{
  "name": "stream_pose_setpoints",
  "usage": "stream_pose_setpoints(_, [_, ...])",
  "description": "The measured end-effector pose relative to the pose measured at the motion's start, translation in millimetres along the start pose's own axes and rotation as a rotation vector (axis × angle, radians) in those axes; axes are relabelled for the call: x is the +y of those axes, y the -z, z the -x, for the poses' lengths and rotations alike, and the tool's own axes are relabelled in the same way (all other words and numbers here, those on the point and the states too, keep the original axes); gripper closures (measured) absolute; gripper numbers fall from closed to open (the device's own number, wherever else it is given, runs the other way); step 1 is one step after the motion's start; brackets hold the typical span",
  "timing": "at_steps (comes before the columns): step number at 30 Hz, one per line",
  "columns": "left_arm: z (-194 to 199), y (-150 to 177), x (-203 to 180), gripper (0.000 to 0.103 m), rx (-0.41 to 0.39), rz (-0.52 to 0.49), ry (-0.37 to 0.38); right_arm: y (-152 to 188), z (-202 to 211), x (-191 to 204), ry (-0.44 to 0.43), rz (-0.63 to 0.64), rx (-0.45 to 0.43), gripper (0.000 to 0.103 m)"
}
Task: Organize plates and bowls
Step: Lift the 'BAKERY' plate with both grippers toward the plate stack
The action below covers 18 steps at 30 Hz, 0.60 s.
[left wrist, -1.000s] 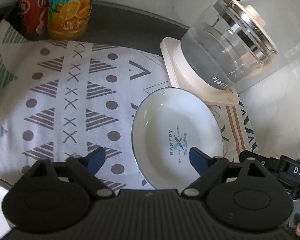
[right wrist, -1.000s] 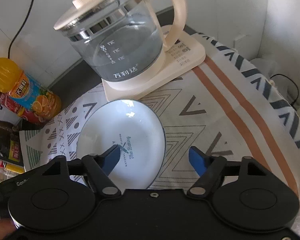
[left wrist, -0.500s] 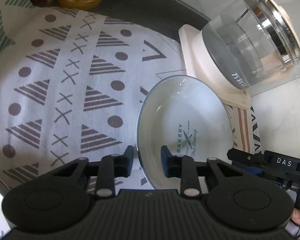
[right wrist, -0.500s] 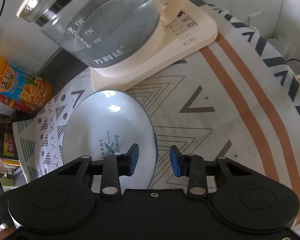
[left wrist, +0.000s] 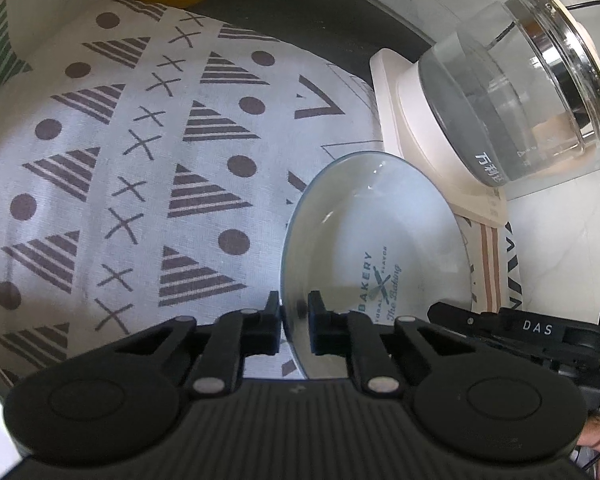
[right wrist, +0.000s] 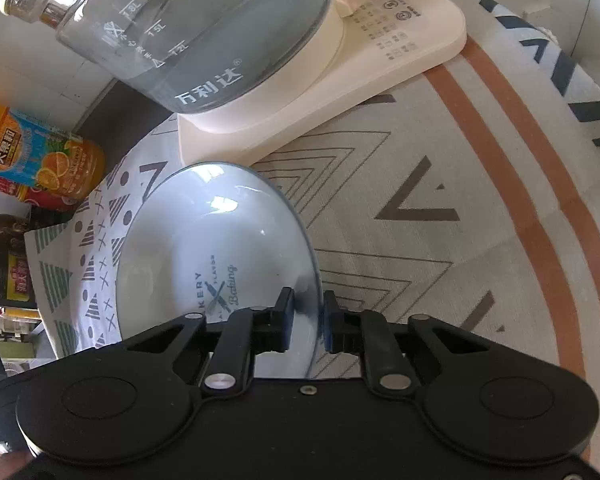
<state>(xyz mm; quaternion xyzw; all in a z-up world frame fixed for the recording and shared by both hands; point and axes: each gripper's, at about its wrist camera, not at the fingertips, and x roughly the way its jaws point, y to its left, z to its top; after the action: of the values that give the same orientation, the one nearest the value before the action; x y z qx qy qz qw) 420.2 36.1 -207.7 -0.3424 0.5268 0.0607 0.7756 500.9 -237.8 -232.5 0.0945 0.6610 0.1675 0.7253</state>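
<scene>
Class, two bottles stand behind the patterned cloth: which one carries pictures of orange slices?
The orange juice bottle, with the blue label; the red bottle beside it shows none.

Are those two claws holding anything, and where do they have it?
Both hold the white plate by its rim: the left claw on one edge, the right claw on the opposite edge, each just closed onto it.

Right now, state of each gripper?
Left gripper: just closed, shut on the plate rim.
Right gripper: just closed, shut on the opposite rim.
</scene>
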Motion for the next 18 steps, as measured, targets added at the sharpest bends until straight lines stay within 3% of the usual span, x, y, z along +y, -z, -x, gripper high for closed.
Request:
stream_pose_setpoints(11, [15.1,-1.9,1.1,0.092,-0.019,-0.027,0.008,3.3,25.0,6.4,-0.064,-0.005,-0.089,0.096])
stream_pose_setpoints(18, [38.0,-9.5,-3.0,0.093,-0.083,-0.078,0.018,2.8,40.6,21.8,-0.085,0.019,-0.157,0.095])
